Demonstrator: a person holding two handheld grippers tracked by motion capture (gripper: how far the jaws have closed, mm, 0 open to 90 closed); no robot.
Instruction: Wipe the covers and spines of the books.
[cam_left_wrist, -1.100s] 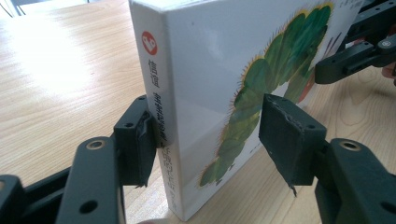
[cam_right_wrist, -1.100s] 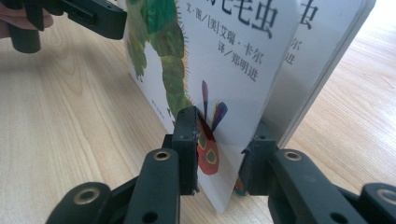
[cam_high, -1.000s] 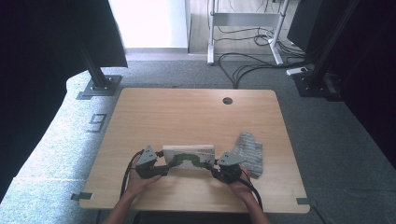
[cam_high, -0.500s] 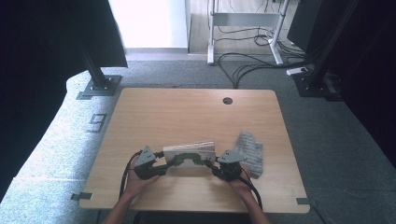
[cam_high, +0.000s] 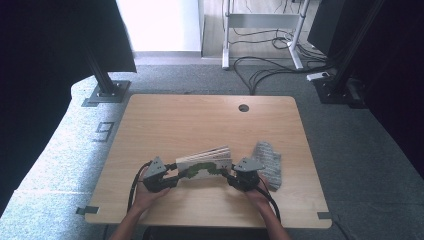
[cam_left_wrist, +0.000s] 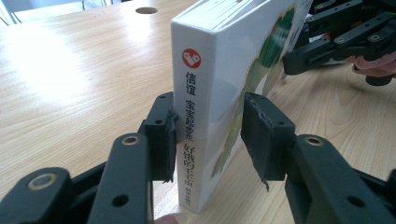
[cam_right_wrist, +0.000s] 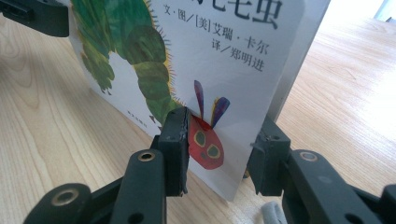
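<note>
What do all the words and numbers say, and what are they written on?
"信谊 宝宝起步走": book spine, below a red round logo.
"好饿的毛毛虫": spine, lower down.
"文·图/[美]艾瑞·卡尔": book cover, right gripper view.
"译/郑明进": cover, line below.
"9": floor mat, left of the table.
Tiny print beneath the caterpillar: too small to read.

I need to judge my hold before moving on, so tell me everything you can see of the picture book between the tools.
The book is a thick white board book with a green caterpillar with a red face on its cover and black Chinese lettering plus a red round logo on its spine. It stands tilted on its long edge near the table's front. The left tool brackets the spine end, with a small gap at one jaw; the right tool straddles the opposite end. A grey cloth lies just to its right.
</note>
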